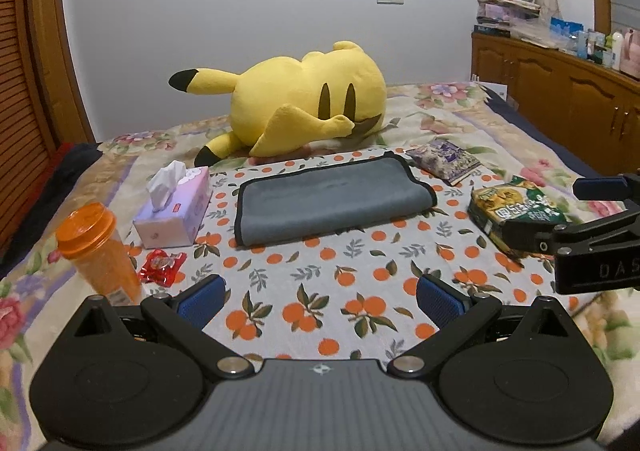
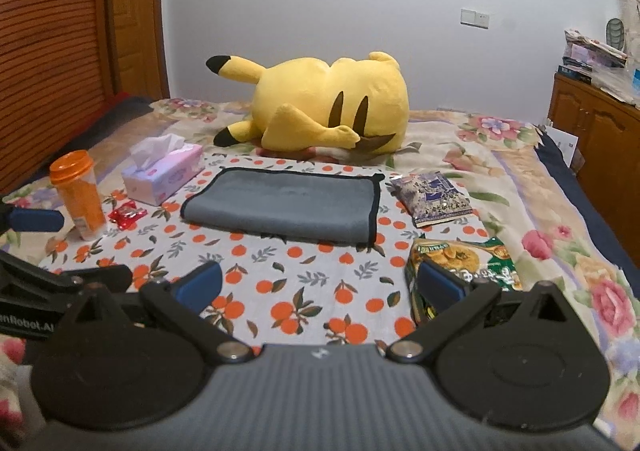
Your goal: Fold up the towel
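Towel: grey towel [image 1: 334,201] with black piping, lying flat on the orange-print cloth [image 1: 320,291] in the middle of the bed, already doubled over once by the look of its rounded fold.
Position: between the tissue box [image 1: 174,209] and the purple snack packet [image 1: 442,161], in front of the yellow plush toy [image 1: 304,101]; touching none of them.
Handling: judged soft, limp and light, a plush microfibre; it should drape and sag when lifted, and the layers may slide apart unless both are pinched together.
Where to hold: the two corners of one short, piped edge look best, one per gripper, since the stitched piping gives the pads something firmer to bite.
Left gripper: left gripper [image 1: 320,297] hovers near the front of the cloth, blue pads spread wide, holding nothing.
Right gripper: right gripper [image 2: 320,283] likewise spread and empty, its right finger over the green snack bag [image 2: 480,263].
Nearby hazards: orange bottle [image 1: 98,251] and red sweet wrapper [image 1: 162,265] stand to the left, apart from the towel.
Writing: "DAS" shows on the right gripper's body in the left view; "nRobot.A" on the left gripper's body in the right view, both cut off.
Labels: the green bag carries white characters, possibly Chinese, too blurred to read.
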`<state>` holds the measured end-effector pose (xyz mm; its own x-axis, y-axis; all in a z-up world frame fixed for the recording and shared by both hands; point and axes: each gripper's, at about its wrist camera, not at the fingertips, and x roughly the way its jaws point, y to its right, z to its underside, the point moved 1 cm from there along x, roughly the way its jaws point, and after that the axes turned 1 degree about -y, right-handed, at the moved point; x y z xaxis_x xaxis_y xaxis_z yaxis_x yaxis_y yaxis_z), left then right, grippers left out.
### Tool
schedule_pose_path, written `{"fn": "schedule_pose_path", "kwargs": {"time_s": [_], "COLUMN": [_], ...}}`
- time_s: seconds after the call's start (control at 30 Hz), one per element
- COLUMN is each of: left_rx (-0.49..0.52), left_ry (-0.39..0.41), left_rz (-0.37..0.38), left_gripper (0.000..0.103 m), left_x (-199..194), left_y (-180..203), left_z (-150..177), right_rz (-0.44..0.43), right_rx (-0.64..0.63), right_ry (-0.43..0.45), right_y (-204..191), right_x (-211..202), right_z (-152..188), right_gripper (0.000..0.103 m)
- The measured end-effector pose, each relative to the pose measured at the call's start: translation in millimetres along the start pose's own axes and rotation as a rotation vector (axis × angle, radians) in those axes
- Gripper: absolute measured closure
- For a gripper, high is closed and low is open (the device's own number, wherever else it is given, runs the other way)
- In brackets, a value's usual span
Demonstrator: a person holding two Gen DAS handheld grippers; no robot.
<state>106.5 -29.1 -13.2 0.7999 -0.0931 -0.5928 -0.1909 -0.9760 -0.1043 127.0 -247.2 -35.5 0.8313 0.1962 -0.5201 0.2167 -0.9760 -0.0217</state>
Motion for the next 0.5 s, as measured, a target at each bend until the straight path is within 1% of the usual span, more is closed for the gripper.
{"fn": "schedule_pose_path", "kwargs": {"time_s": [0.23, 0.5], "left_rx": [-0.002, -0.002], "left_ry": [0.003, -0.004], "left_rz": [-0.002, 0.003], "left_gripper": [0.000, 0.000], "left_x": [-18, -31], "left_y": [4, 9], "left_z": [9, 22], "right_rz": [0.002, 0.009], "right_rx": [0.014, 0.025], "right_ry": [0.011, 0.020], "right_y": [3, 2], "right_x": [-21, -35], "right_z": [7, 14], "right_gripper": [0.000, 0.000]}}
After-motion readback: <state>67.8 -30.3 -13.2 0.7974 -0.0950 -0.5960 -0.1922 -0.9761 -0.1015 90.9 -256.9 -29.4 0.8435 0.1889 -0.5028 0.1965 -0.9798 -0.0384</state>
